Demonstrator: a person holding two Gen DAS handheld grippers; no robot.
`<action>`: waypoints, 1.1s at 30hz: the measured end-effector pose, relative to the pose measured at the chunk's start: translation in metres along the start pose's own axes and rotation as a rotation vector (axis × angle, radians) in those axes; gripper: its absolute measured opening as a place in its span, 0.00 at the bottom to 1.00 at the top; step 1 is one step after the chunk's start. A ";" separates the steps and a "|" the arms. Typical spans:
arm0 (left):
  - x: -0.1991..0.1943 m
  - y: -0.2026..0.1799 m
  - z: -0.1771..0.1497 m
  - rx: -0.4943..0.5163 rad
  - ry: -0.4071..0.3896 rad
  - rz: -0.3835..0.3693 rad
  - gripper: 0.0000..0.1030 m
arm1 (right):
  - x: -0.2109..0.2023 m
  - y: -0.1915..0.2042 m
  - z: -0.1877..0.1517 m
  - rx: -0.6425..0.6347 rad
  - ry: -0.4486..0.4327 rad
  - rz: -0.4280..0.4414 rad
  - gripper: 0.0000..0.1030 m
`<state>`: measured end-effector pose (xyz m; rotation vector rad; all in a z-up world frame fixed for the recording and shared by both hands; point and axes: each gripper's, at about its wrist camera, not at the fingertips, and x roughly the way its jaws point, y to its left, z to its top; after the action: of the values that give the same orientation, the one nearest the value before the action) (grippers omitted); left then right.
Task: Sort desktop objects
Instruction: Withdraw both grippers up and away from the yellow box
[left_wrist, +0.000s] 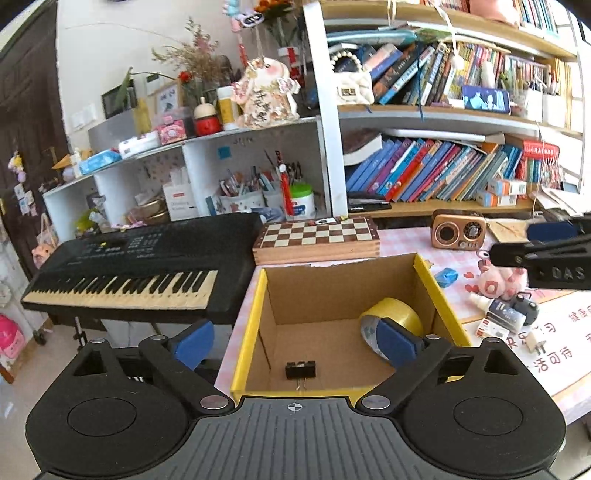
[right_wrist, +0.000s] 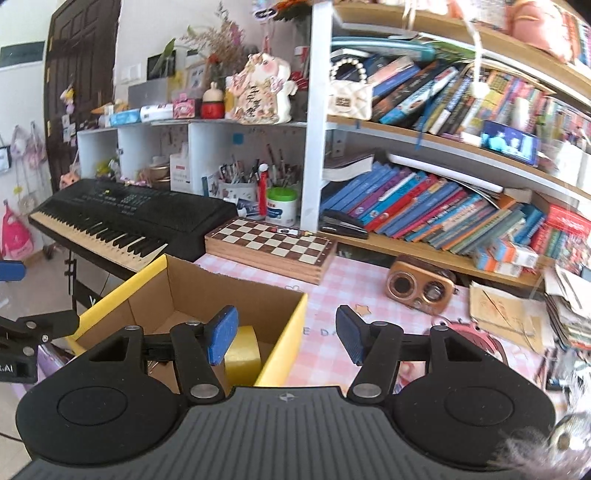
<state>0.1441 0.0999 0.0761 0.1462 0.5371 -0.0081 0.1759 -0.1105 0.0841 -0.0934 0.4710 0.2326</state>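
Tape roll (left_wrist: 397, 314) and binder clip (left_wrist: 301, 370) lie inside your yellow-rimmed cardboard box (left_wrist: 255, 321) on the pink checked worktop (right_wrist: 351, 288). Your left gripper (left_wrist: 293, 343) hangs above, jaws wide, empty; your right gripper (right_wrist: 286, 334) is part-open, empty.

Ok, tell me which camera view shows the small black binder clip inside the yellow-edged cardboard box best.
The left wrist view. It looks down into the yellow-edged cardboard box, so the small black binder clip lies in plain sight on the box floor, apart from the yellow tape roll. The right wrist view shows the box and tape roll, but the clip is hidden there.
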 end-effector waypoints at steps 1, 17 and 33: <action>-0.006 0.001 -0.003 -0.009 -0.003 0.000 0.94 | -0.008 0.001 -0.004 0.005 -0.005 -0.007 0.55; -0.068 -0.002 -0.050 -0.035 -0.028 0.037 0.97 | -0.089 0.024 -0.067 0.085 -0.028 -0.089 0.57; -0.081 -0.013 -0.104 -0.081 0.053 0.046 0.98 | -0.109 0.054 -0.130 0.096 0.055 -0.136 0.60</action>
<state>0.0205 0.0990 0.0273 0.0800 0.5863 0.0627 0.0117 -0.0980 0.0165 -0.0377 0.5278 0.0740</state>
